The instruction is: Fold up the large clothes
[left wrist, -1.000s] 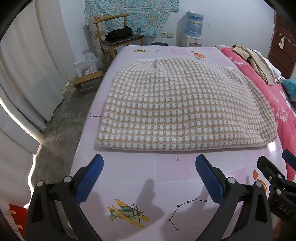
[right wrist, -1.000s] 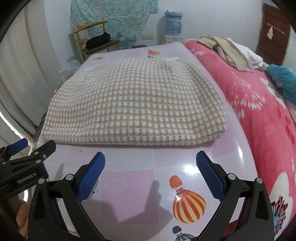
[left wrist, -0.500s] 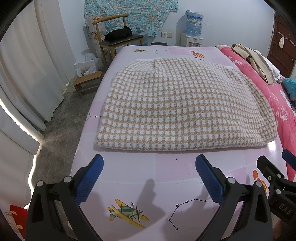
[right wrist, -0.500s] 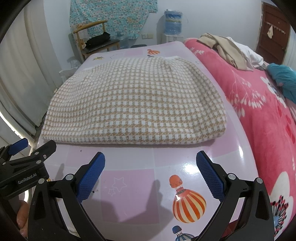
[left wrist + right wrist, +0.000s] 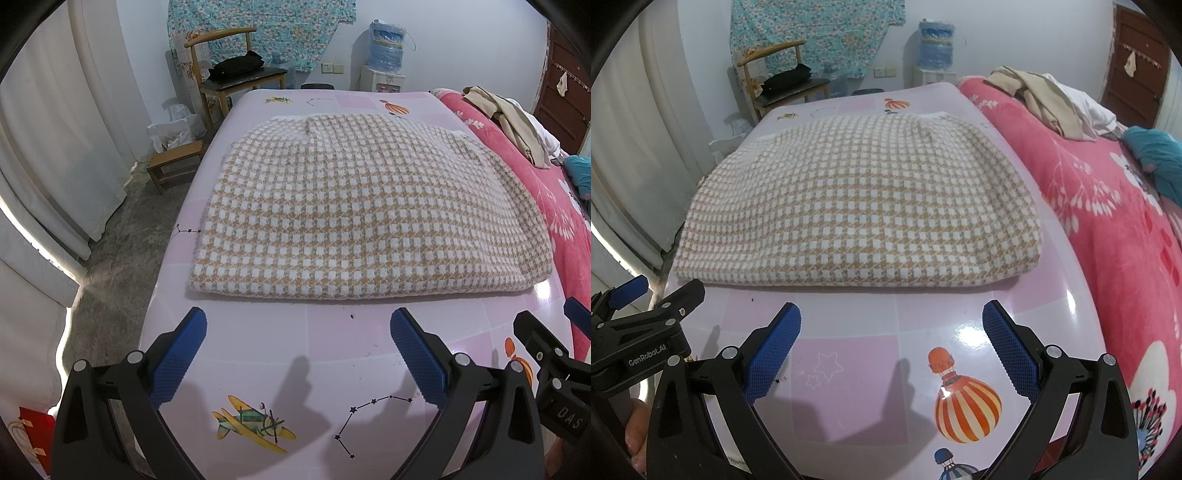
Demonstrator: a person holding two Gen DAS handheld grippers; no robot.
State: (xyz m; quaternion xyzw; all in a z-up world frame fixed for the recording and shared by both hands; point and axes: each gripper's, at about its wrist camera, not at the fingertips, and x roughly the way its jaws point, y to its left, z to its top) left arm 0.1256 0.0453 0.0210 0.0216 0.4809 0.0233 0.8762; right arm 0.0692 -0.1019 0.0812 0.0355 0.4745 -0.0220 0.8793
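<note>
A tan-and-white checked garment lies folded flat on the pink printed table, also in the right wrist view. My left gripper is open and empty, a short way in front of the garment's near folded edge. My right gripper is open and empty, also just short of that edge. The right gripper shows at the right edge of the left wrist view. The left gripper shows at the left of the right wrist view.
A pink floral bed adjoins the table's right side with beige clothes and a teal item. A wooden chair, a small stool and white curtains stand left. A water dispenser stands at the back.
</note>
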